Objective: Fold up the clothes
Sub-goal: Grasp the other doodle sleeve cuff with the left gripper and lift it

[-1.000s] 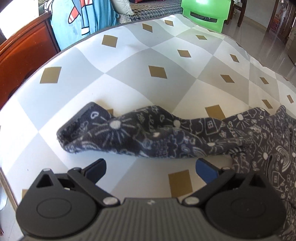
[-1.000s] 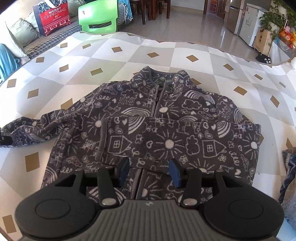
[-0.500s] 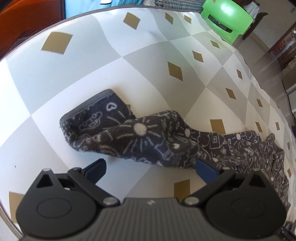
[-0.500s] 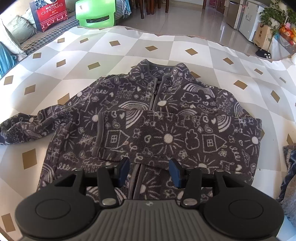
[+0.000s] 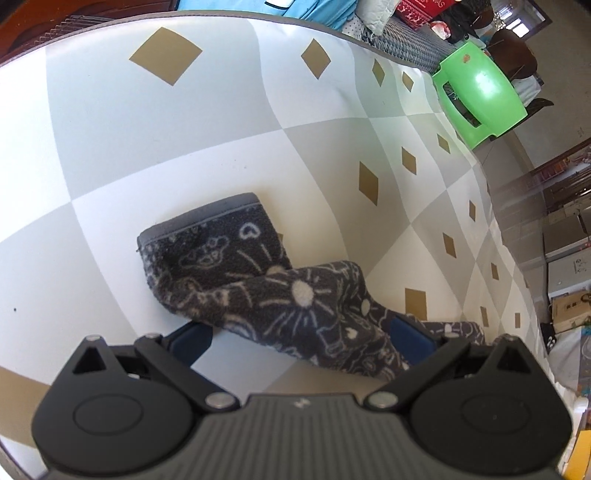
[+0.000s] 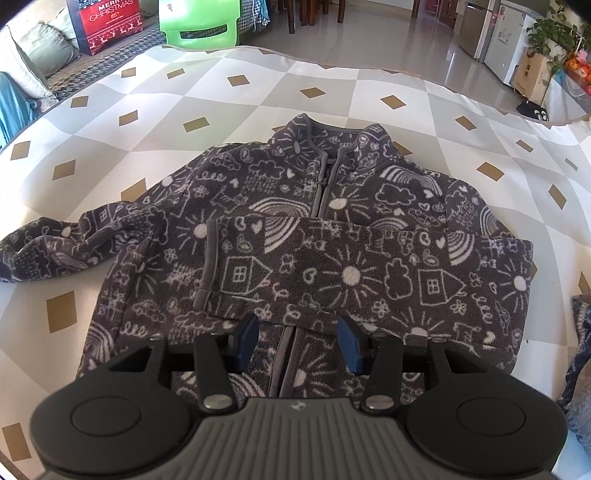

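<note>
A dark grey fleece jacket (image 6: 332,229) with white doodles lies front up on the checkered mat (image 6: 258,92). One sleeve (image 6: 369,273) is folded across its chest. The other sleeve (image 5: 266,295) stretches out to the side, its cuff (image 5: 207,218) flat on the mat. My left gripper (image 5: 301,336) is open wide just above that sleeve, which runs across between its fingers without the pads pressing on it. My right gripper (image 6: 298,341) hovers over the jacket's lower front by the zip, jaws partly apart and nothing between them.
A green plastic stool (image 5: 480,99) stands past the mat's far edge, next to a red Christmas bag (image 6: 110,22) and sofa cushions (image 6: 33,55). Another piece of dark cloth (image 6: 580,332) lies at the right edge of the right wrist view.
My left gripper has rolled and moved in toward the cuff, so the outstretched sleeve now lies between its open fingers. The right gripper has stayed over the jacket's lower front.
</note>
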Demonstrator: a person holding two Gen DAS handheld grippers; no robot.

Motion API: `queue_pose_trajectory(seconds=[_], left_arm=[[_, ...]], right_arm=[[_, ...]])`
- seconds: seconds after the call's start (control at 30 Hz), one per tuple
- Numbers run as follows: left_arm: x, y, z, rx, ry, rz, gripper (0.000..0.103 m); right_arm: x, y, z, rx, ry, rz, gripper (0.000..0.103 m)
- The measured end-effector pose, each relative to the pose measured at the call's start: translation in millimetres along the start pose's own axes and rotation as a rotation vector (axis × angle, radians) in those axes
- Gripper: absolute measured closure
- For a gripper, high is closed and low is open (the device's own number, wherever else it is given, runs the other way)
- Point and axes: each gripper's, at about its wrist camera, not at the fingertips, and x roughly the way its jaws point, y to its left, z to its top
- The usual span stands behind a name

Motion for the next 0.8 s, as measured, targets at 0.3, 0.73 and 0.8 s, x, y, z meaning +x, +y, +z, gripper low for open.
queue_pose_trajectory(seconds=[0.3,0.73,0.8], left_arm=[[2.9,13.1,2.8,-0.113,-0.034,-0.045,0.037],[5.2,17.1,4.2,-0.181,-0.13,0.014,0.07],[6.0,16.5,4.4,-0.195,-0.137,0.02,0.072]], right_arm=[[1.7,-3.0,-0.2,0.008,0.007,-0.012,0.057],[5.4,2.0,-3.1,-0.018,0.017,-0.013,0.057],[6.9,3.2,-4.0,-0.026,0.022,-0.016,0.057]])
